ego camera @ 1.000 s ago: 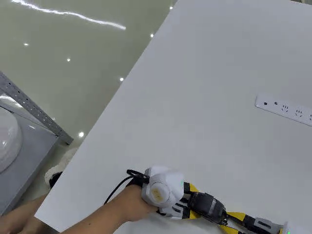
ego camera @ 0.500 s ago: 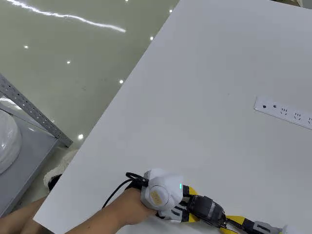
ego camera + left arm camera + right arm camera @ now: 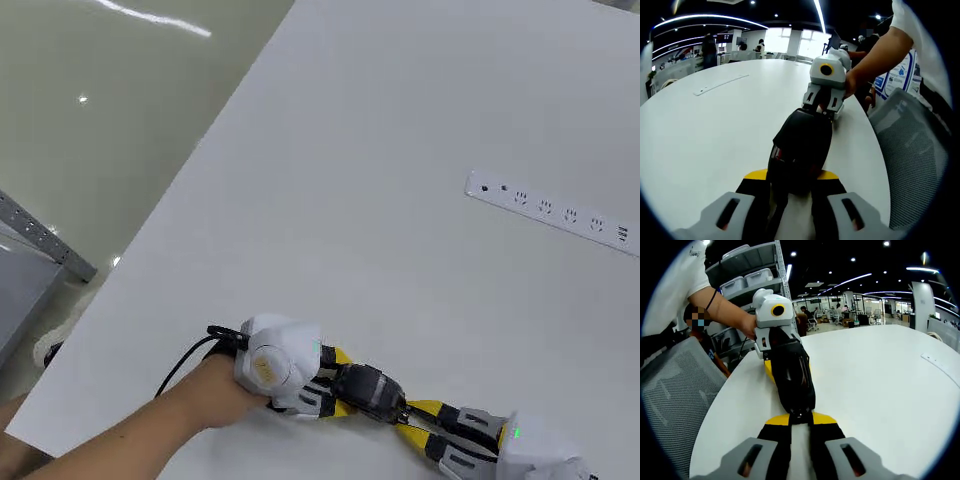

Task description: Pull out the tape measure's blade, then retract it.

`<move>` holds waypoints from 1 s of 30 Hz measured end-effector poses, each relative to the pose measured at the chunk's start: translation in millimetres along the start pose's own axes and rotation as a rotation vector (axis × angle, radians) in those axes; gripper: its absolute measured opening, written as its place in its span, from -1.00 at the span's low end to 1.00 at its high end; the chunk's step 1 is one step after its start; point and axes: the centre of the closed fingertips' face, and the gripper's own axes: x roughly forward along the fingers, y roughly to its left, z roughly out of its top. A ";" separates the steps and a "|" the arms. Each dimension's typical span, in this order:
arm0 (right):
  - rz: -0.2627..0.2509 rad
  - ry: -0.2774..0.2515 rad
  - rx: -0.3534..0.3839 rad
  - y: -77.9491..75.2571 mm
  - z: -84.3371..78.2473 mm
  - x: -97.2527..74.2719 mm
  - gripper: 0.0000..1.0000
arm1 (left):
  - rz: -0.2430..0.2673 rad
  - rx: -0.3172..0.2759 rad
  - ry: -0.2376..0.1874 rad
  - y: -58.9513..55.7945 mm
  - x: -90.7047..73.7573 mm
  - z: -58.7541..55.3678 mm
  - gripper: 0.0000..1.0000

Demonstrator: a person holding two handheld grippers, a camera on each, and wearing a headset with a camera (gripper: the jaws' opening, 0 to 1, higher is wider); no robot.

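Note:
A black tape measure [image 3: 368,390] lies on the white table [image 3: 400,200] near its front edge, between my two grippers. My left gripper [image 3: 345,385], held by a bare arm from the lower left, is shut on the case [image 3: 802,145]. My right gripper [image 3: 412,420] comes in from the lower right and is shut on the blade's tip at the case mouth [image 3: 799,415]. The case [image 3: 792,375] stretches straight ahead of the right jaws. Little or no blade shows between the tip and the case.
A white power strip [image 3: 550,210] lies on the table at the far right. The table's left edge [image 3: 180,200] drops to a glossy floor with a metal shelf [image 3: 30,240]. A grey mesh chair [image 3: 910,150] stands by the front edge.
The head view has swung, so the right gripper shows more fully. Both grippers keep their hold, and the gap between them looks the same.

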 end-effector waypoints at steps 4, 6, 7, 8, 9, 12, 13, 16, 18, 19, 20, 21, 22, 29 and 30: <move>0.001 -0.002 0.002 -0.7 -1.3 0.4 -0.76 | -0.001 -0.001 0.001 0.2 0.0 -0.3 -0.45; 0.001 -0.002 0.001 0.1 0.4 0.2 -0.76 | -0.001 -0.001 0.000 0.3 0.1 -0.5 -0.45; 0.000 -0.001 0.001 -0.2 -0.5 0.3 -0.76 | -0.001 0.000 0.000 0.3 0.1 -0.6 -0.45; 0.000 0.000 -0.002 -0.3 -0.9 0.4 -0.76 | 0.000 0.001 0.001 0.3 0.0 -0.6 -0.45; 0.000 0.002 -0.009 0.1 -0.1 0.3 -0.76 | 0.001 0.004 0.002 0.3 0.1 -0.6 -0.45; -0.001 0.002 -0.005 0.3 0.5 -0.1 -0.76 | 0.000 0.003 0.003 0.2 0.2 -0.6 -0.45; -0.001 0.001 -0.007 0.1 -0.2 -0.1 -0.77 | 0.000 0.004 0.004 0.3 0.1 -0.6 -0.46; -0.002 0.000 -0.004 0.1 0.1 -0.2 -0.77 | 0.001 0.002 0.004 0.3 0.0 -0.4 -0.46; -0.004 -0.002 -0.004 -0.2 0.0 -0.3 -0.77 | 0.002 0.003 0.004 0.4 0.1 -0.5 -0.46; -0.005 -0.002 -0.005 -0.2 -0.9 -0.3 -0.77 | 0.002 0.004 0.006 0.5 0.1 -0.6 -0.46; -0.004 -0.002 -0.008 -0.2 -1.1 -0.4 -0.78 | 0.002 0.004 0.006 0.4 0.1 -0.5 -0.46; -0.004 -0.003 -0.009 0.3 -0.7 -0.6 -0.78 | 0.002 0.005 0.007 0.4 0.1 -0.6 -0.46; -0.005 -0.004 -0.009 0.2 -0.5 -0.6 -0.78 | 0.002 0.005 0.007 0.3 0.2 -0.6 -0.46; -0.007 -0.007 -0.008 0.4 -0.4 -1.1 -0.78 | 0.002 0.003 0.009 0.4 -0.1 -1.2 -0.47; -0.007 -0.008 -0.006 0.1 -0.9 -1.0 -0.78 | 0.002 0.005 0.009 0.3 -0.2 -1.2 -0.47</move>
